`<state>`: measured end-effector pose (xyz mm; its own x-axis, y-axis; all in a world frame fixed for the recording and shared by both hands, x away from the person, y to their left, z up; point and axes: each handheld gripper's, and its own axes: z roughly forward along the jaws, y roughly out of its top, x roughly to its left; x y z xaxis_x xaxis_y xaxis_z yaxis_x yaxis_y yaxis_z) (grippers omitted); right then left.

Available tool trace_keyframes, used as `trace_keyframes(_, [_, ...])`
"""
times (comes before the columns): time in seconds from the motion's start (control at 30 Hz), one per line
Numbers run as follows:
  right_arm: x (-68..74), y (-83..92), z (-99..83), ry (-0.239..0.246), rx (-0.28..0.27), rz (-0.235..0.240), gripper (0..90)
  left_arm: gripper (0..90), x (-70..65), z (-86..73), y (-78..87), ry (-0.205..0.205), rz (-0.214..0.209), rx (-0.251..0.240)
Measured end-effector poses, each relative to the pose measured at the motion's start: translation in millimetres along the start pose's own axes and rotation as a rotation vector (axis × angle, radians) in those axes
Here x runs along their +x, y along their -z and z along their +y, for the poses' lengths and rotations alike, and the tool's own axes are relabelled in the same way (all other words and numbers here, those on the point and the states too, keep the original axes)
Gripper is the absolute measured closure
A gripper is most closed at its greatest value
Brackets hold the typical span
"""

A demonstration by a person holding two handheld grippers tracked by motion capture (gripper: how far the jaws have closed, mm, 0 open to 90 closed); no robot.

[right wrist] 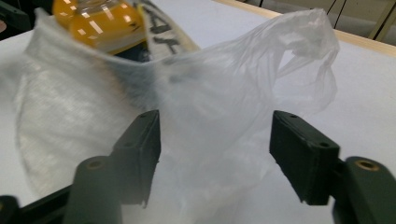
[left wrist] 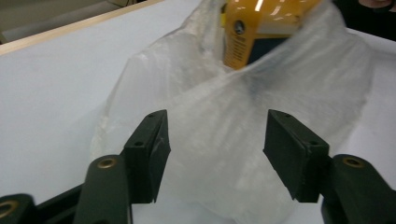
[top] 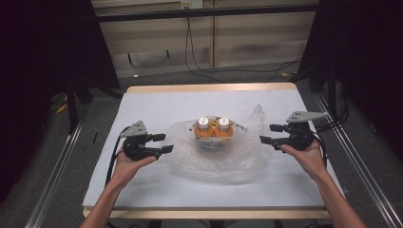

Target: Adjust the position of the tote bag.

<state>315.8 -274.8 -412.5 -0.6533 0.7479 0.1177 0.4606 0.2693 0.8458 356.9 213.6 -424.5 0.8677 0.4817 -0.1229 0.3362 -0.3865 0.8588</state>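
Over at the left of the high view, the left claw (top: pixel 164 143) sits in the person's left hand (top: pixel 124 164), jaws spread and released, nothing between them, pointing toward the middle of the frame. Just right of it, in the centre of the white worktop (top: pixel 157 102), lies a crumpled clear plastic bag (top: pixel 223 161), and inside it two orange bottles (top: pixel 213 129) with white caps stand side by side, touching. In the left gripper view the bag (left wrist: pixel 243 121) lies just beyond the parted jaws, an orange bottle (left wrist: pixel 261 23) at the top of the frame. On the right of the high view, the right claw (top: pixel 268 133) is likewise released, near the bag's right edge but apart from it; in the right gripper view the film (right wrist: pixel 233 93) rises behind the open jaws.
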Motion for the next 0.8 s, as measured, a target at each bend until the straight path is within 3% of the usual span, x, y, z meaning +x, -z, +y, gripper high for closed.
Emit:
trace_keyframes(0.07, [-5.0,-7.5,3.6,-0.005,0.007,0.004,31.3,35.9,4.3,3.4,-6.7,-0.011,-0.002,0.001])
trace_keyframes(0.13, [-7.5,-15.9,6.1,-0.011,0.005,0.022,31.2,32.2,3.5,4.2,-15.2,-0.001,-0.037,-0.006])
trace_keyframes(0.23, [-6.3,-21.0,6.9,-0.006,0.01,0.036,32.6,31.6,-0.9,3.0,-21.4,-0.035,-0.046,0.025])
trace_keyframes(0.27, [-2.3,-25.8,6.5,0.001,0.007,0.063,44.6,37.4,-5.3,1.2,-25.6,-0.046,-0.05,0.054])
trace_keyframes(0.3, [-0.1,-27.5,5.8,0.004,0.009,0.07,49.8,45.9,-9.4,-2.3,-28.0,-0.076,-0.056,0.083])
trace_keyframes(0.33, [2.3,-28.7,4.9,0.012,0.007,0.073,59.8,60.1,-11.0,-3.6,-28.2,-0.081,-0.06,0.073])
trace_keyframes(0.4, [6.8,-29.1,3.5,0.02,0.0,0.085,77.3,79.5,-11.9,-4.0,-24.1,-0.097,-0.074,0.074])
trace_keyframes(0.47, [10.9,-25.1,4.2,0.035,-0.008,0.087,90.0,89.0,-14.0,-3.5,-17.5,-0.102,-0.099,0.07])
trace_keyframes(0.6, [17.9,-6.5,5.2,0.023,-0.063,0.106,90.0,90.0,-20.3,-5.6,-5.2,-0.134,-0.127,0.09])
trace_keyframes(0.77, [24.8,4.7,-3.1,0.051,-0.031,0.096,90.0,90.0,-29.3,-13.4,-4.3,-0.165,-0.145,0.14])
trace_keyframes(0.8, [27.9,7.4,-12.8,0.057,-0.009,0.102,90.0,90.0,-32.9,-19.2,-7.3,-0.181,-0.151,0.181])
